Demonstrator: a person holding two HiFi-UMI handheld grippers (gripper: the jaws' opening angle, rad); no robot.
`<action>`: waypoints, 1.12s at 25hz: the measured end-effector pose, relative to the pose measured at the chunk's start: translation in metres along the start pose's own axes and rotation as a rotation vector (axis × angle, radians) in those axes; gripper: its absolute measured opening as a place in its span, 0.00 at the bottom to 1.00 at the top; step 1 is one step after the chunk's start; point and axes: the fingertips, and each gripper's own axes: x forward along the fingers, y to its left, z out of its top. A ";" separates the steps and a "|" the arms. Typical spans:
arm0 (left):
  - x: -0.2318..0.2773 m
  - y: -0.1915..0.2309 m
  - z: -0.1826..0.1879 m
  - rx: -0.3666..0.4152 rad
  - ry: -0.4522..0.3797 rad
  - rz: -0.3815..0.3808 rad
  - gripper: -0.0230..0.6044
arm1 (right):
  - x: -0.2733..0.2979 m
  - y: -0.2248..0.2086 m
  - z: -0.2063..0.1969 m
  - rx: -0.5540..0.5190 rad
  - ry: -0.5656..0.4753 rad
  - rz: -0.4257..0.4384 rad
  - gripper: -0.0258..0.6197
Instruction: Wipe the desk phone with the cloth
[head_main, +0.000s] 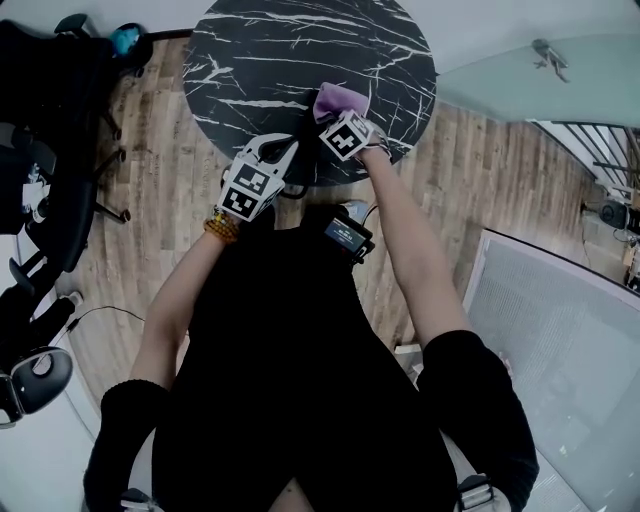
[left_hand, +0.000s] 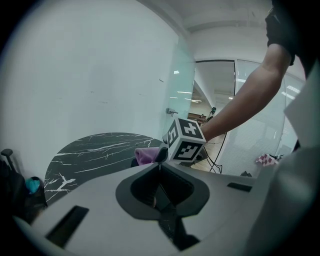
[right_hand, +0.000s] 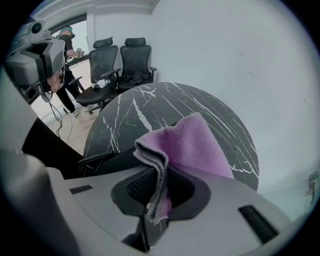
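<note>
A purple cloth (right_hand: 192, 145) hangs folded from my right gripper (right_hand: 160, 172), which is shut on it. Under the cloth lies the black desk phone (right_hand: 107, 165) with its coiled cord (right_hand: 97, 158), at the near edge of the round black marble table (right_hand: 150, 107). In the head view the cloth (head_main: 338, 99) sits just beyond the right gripper (head_main: 336, 113) on the table (head_main: 300, 50). My left gripper (head_main: 292, 146) hovers close to the left of it, jaws together and holding nothing. The left gripper view shows the left gripper (left_hand: 159, 167) pointing at the cloth (left_hand: 146, 155) and the right gripper's marker cube (left_hand: 186, 140).
Black office chairs (right_hand: 120, 60) stand beyond the table, and more chairs (head_main: 50, 180) stand at the left over the wood floor. A white wall and glass partition (left_hand: 215, 110) lie behind the table. A small device (head_main: 347, 235) hangs on the person's chest.
</note>
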 end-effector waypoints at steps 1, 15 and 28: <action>0.000 0.000 0.002 0.001 -0.007 0.003 0.07 | 0.000 0.002 0.000 0.001 0.001 -0.001 0.13; 0.000 0.000 0.000 0.012 -0.005 0.002 0.07 | 0.002 0.013 -0.004 0.035 0.017 -0.023 0.13; -0.001 -0.002 -0.009 0.007 0.023 -0.005 0.07 | 0.004 0.036 -0.014 0.050 0.006 0.020 0.13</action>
